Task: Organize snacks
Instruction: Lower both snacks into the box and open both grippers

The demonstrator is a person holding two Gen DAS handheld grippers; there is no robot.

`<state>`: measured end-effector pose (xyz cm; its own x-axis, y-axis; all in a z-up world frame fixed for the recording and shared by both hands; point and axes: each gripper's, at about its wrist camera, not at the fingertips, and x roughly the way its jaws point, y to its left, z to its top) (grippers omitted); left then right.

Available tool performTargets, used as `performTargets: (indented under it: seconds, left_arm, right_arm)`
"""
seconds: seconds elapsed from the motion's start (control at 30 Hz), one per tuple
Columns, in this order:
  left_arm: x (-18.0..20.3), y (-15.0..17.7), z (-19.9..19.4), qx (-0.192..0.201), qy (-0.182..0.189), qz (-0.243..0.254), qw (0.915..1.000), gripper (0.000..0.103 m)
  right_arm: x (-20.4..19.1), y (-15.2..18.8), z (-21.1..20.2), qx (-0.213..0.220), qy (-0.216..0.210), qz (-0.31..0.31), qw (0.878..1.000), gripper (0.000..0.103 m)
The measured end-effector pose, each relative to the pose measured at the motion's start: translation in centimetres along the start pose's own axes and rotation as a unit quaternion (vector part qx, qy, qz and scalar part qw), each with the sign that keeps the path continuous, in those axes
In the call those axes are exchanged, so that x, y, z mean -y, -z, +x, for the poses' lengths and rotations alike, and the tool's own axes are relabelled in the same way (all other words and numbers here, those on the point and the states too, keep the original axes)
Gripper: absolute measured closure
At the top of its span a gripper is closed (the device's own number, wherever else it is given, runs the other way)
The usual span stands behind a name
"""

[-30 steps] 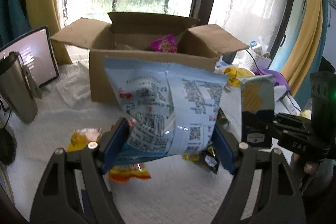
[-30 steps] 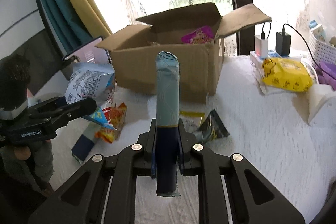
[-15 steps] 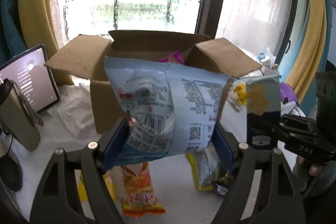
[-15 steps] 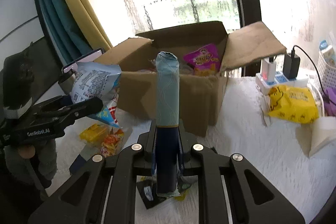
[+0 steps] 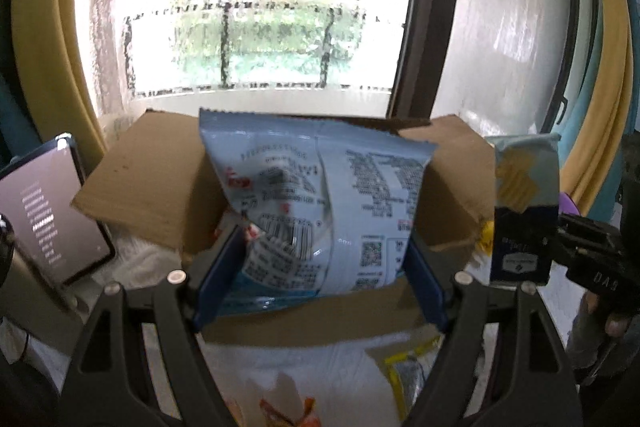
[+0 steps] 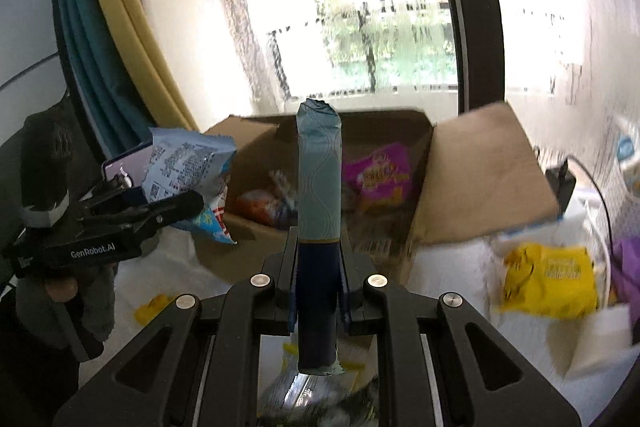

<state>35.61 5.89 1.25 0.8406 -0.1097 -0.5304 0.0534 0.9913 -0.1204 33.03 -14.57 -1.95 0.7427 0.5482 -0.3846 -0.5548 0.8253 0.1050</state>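
Note:
My left gripper (image 5: 320, 267) is shut on a puffy light-blue snack bag (image 5: 320, 203), held upright in front of the open cardboard box (image 5: 160, 179). That same bag (image 6: 188, 171) and the left gripper (image 6: 160, 215) show at the left of the right wrist view. My right gripper (image 6: 318, 291) is shut on a slim blue-and-navy packet (image 6: 319, 195) standing on edge, just before the box (image 6: 480, 179). The packet (image 5: 524, 207) also appears at the right of the left wrist view. Inside the box lie a magenta snack bag (image 6: 380, 175) and an orange one (image 6: 256, 205).
A tablet (image 5: 48, 211) leans at the left of the box. A yellow pack (image 6: 548, 275), a charger (image 6: 560, 183) with cable and purple cloth (image 6: 626, 267) lie at the right. Loose snack packets (image 5: 404, 375) rest on the white cloth (image 6: 460, 263) below the grippers. A window stands behind the box.
Both grippers have risen and moved toward the box with their packets; the box now looms larger and its inside shows. The loose packets on the cloth have slid to the bottom of view.

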Motion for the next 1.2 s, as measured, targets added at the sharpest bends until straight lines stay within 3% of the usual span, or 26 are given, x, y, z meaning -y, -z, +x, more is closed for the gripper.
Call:
performTargets:
  seconds: [0.23, 0.33, 0.5, 0.53, 0.57, 0.63, 1.2]
  left_arm:
    - [-1.2, -2.9, 2.4, 0.007, -0.002, -0.003, 1.0, 0.024]
    - [-1.5, -3.8, 4.1, -0.007, 0.003, -0.003, 1.0, 0.024]
    - [-1.3, -4.1, 6.8, -0.033, 0.001, -0.002, 0.9994, 0.023]
    - [-1.3, -4.1, 7.0, -0.034, 0.001, -0.008, 0.9994, 0.022]
    - [-1.1, -4.1, 7.0, -0.034, 0.005, -0.009, 0.9994, 0.021]
    - [-0.9, -4.1, 6.9, -0.031, 0.009, -0.009, 0.9994, 0.018]
    - [-0.8, -3.9, 1.7, -0.004, 0.004, -0.017, 0.9998, 0.013]
  right_arm:
    - [0.6, -3.1, 2.3, 0.009, 0.026, -0.005, 1.0, 0.086]
    - [1.1, -4.0, 3.5, 0.007, 0.041, -0.005, 0.999, 0.086]
    - [1.7, -4.6, 6.6, -0.034, 0.077, -0.007, 0.996, 0.085]
    - [1.5, -4.5, 6.9, -0.04, 0.086, -0.01, 0.995, 0.077]
    - [1.4, -4.5, 6.9, -0.039, 0.09, -0.013, 0.995, 0.059]
    - [0.7, -4.3, 6.7, -0.03, 0.087, -0.019, 0.996, 0.042]
    - [-1.0, -2.6, 3.7, -0.023, 0.075, -0.016, 0.997, 0.042]
